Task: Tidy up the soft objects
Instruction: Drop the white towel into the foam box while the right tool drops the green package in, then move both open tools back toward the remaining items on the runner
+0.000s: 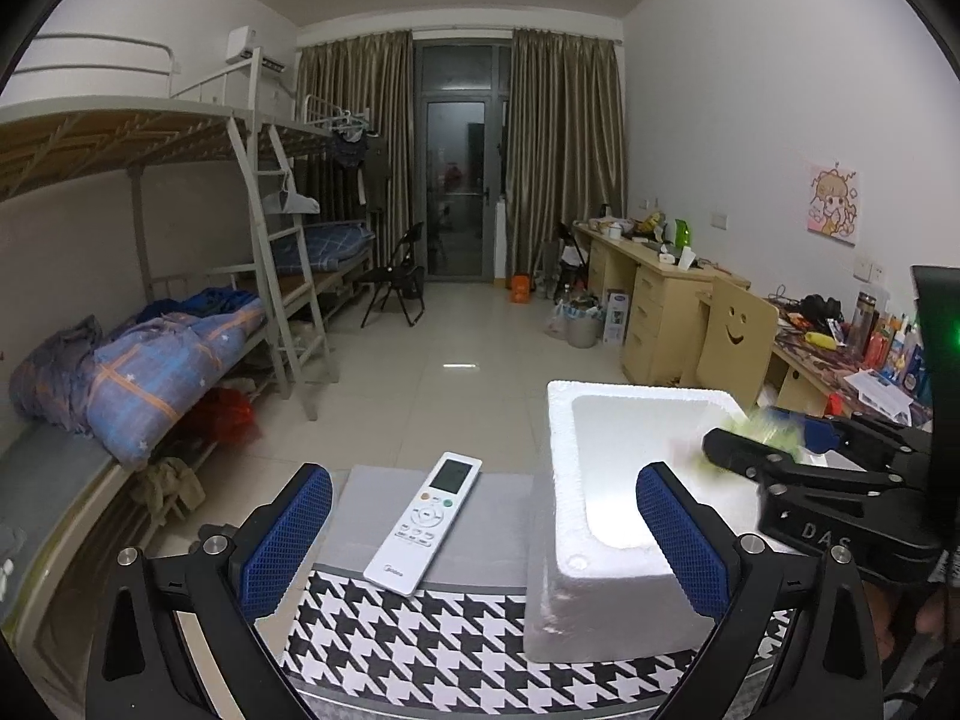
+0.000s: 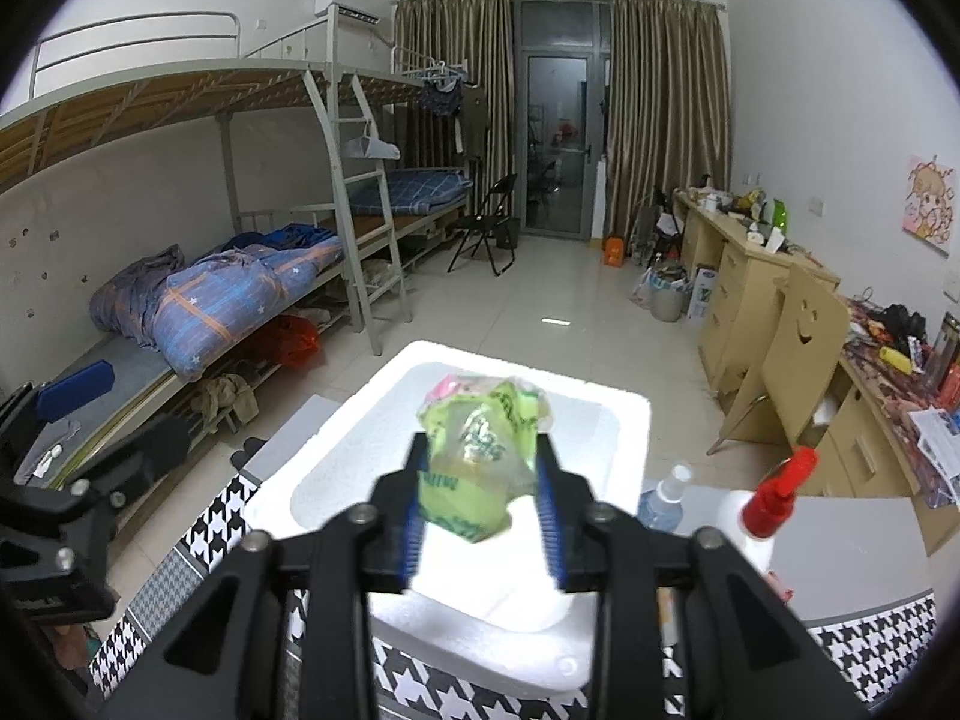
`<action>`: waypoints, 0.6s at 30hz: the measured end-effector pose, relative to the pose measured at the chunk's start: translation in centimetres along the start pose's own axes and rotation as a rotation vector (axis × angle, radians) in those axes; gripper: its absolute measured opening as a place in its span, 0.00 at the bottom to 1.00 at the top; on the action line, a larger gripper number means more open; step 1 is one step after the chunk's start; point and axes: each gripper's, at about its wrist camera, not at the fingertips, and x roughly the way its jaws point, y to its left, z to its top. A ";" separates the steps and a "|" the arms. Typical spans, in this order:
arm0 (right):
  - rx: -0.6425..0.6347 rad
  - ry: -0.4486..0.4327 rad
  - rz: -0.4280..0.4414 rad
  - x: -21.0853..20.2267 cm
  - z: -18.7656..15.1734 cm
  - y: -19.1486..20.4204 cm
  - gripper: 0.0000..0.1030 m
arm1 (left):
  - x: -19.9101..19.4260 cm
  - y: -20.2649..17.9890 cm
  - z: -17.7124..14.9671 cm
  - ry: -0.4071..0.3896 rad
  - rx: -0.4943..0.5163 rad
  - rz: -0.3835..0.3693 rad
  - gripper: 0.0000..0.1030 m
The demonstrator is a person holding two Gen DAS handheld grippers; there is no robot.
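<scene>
Green packet [image 2: 480, 450] in right tongs [image 2: 480, 516] above white foam box [image 2: 624, 420].

Dormitory room: bunk beds [image 2: 252, 228], desks [image 2: 756, 258], curtains [image 2: 660, 108].

Dorm room: bunk beds [image 1: 180, 312], tan curtains [image 1: 561, 150], wooden desks [image 1: 648, 282].

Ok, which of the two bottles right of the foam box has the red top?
The white bottle nearer the right gripper carries the red trigger top. The clear bottle beside it, closer to the foam box, has a white cap.
</scene>
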 end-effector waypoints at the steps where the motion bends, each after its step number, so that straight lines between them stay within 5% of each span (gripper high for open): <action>1: 0.005 0.005 -0.003 0.2 0.0 -0.1 0.61 | -0.2 0.1 -0.2 0.000 0.003 0.004 0.99; 13: 0.026 -0.007 -0.007 -2.2 -0.2 -0.6 0.64 | -1.9 -0.4 -0.3 -0.010 0.015 -0.007 0.99; 18: 0.019 -0.054 -0.027 -4.8 -0.3 -0.2 0.83 | -3.5 -0.7 -0.4 -0.019 0.021 -0.011 0.99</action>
